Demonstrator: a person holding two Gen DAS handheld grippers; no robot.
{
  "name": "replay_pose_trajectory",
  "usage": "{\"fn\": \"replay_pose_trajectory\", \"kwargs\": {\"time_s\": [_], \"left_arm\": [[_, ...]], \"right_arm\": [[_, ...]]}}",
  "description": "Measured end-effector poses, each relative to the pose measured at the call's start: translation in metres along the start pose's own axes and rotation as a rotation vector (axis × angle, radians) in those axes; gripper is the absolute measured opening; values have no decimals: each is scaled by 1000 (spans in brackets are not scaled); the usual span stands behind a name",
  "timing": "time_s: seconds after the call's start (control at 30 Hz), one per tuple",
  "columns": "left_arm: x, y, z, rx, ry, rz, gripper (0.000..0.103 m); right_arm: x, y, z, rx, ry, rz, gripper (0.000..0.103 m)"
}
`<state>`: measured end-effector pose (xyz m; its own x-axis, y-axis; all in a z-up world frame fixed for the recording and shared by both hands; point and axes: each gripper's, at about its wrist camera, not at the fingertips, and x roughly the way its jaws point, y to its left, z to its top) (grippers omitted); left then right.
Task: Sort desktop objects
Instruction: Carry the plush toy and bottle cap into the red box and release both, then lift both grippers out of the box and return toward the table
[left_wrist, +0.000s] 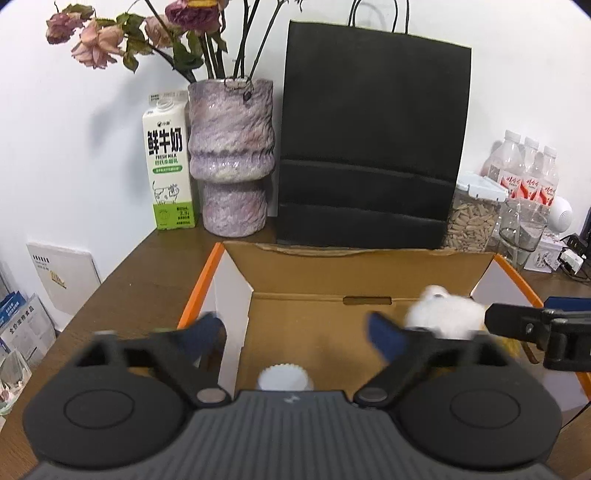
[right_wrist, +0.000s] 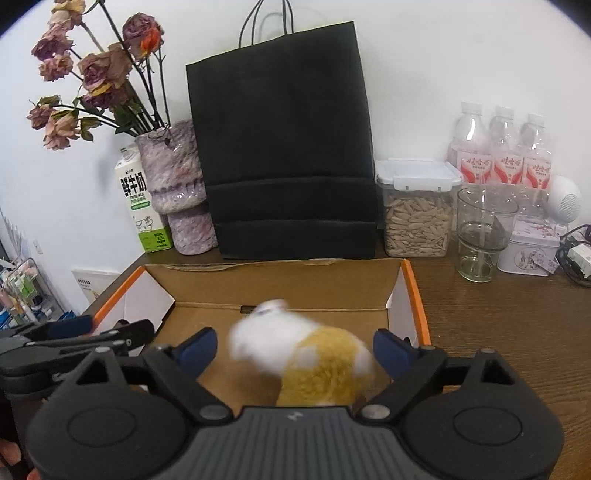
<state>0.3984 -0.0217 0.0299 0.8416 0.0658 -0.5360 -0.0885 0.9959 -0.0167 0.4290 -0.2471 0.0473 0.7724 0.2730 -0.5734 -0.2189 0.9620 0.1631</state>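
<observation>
An open cardboard box (left_wrist: 351, 273) with orange-edged flaps sits on the brown desk; it also shows in the right wrist view (right_wrist: 280, 288). A white and yellow plush toy (right_wrist: 306, 354) is blurred between the spread fingers of my right gripper (right_wrist: 295, 350), over the box; no finger touches it. The toy also shows in the left wrist view (left_wrist: 443, 314). My left gripper (left_wrist: 295, 332) is open over the box's left part. A white ribbed cap (left_wrist: 282, 376) lies in the box just below it.
Behind the box stand a black paper bag (left_wrist: 373, 147), a purple vase (left_wrist: 231, 155) with dried roses, and a milk carton (left_wrist: 168, 166). To the right are a jar of seeds (right_wrist: 417, 210), a glass cup (right_wrist: 480, 236), water bottles (right_wrist: 506, 147) and a tin (right_wrist: 528, 251).
</observation>
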Motion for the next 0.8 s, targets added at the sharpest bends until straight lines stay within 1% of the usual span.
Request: {"fn": "replay_pose_trajectory", "kwargs": {"time_s": [0.07, 0.2, 0.4, 0.53, 0.67, 0.8], "left_arm": [[-4, -1, 1, 2, -17, 2, 103], [-9, 0, 4, -8, -34, 10, 103], [-11, 1, 5, -12, -40, 12, 103], [-14, 2, 6, -11, -48, 12, 103], [-25, 4, 9, -14, -75, 3, 103], [-53, 6, 14, -22, -146, -17, 103]], "right_arm": [[0, 0, 0, 0, 7, -11, 103], [-2, 2, -1, -17, 4, -20, 103], [-3, 4, 0, -22, 6, -26, 103], [-8, 4, 1, -19, -8, -24, 103], [-26, 7, 6, -23, -56, -19, 103], [-57, 13, 10, -38, -141, -5, 103]]}}
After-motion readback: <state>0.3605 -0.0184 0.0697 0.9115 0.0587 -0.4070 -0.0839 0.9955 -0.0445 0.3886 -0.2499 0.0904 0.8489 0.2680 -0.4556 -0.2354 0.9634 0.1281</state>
